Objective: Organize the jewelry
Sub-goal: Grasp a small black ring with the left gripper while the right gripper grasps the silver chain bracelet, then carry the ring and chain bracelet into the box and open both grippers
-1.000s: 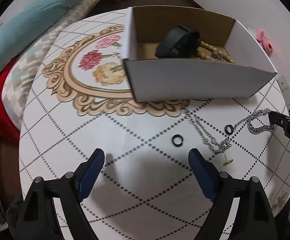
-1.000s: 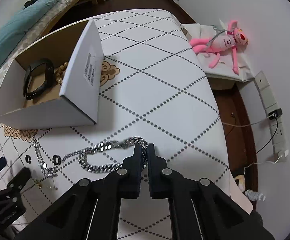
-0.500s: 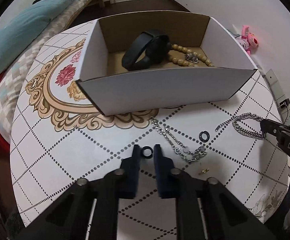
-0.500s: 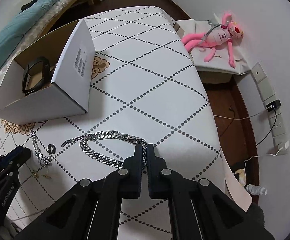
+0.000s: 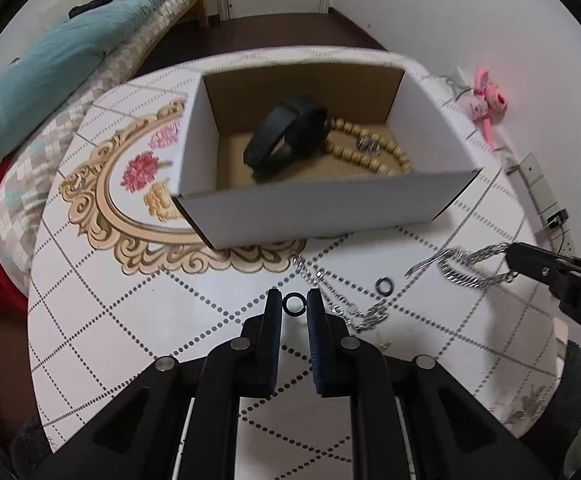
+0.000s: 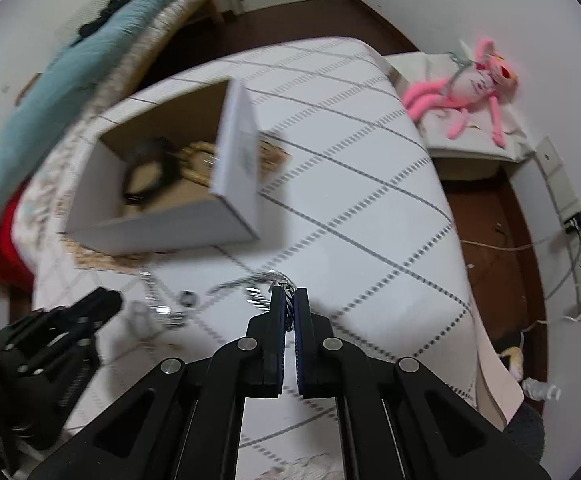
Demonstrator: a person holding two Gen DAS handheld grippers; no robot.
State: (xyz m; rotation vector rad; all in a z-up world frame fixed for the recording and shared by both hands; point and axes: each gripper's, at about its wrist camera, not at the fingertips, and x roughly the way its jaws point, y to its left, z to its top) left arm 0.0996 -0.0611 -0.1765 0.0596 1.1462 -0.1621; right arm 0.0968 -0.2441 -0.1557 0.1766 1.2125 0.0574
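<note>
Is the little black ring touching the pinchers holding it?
Touching. In the left wrist view, the left gripper has the black ring wedged between both fingers, no gap either side.

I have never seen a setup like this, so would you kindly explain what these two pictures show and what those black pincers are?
No robot is involved: a person carries a two-finger tool in each hand, and a fisheye camera on each looks forward along its fingers, hence two pictures.

The left view shows the left hand-held gripper closed on a small black ring. The right view shows the right hand-held gripper pinching a chunky silver chain, part of it raised off the table.

Both work over a table with a dotted diamond pattern. On it stands an open white box holding a black band and wooden beads. A thinner chain and a second black ring lie loose.
</note>
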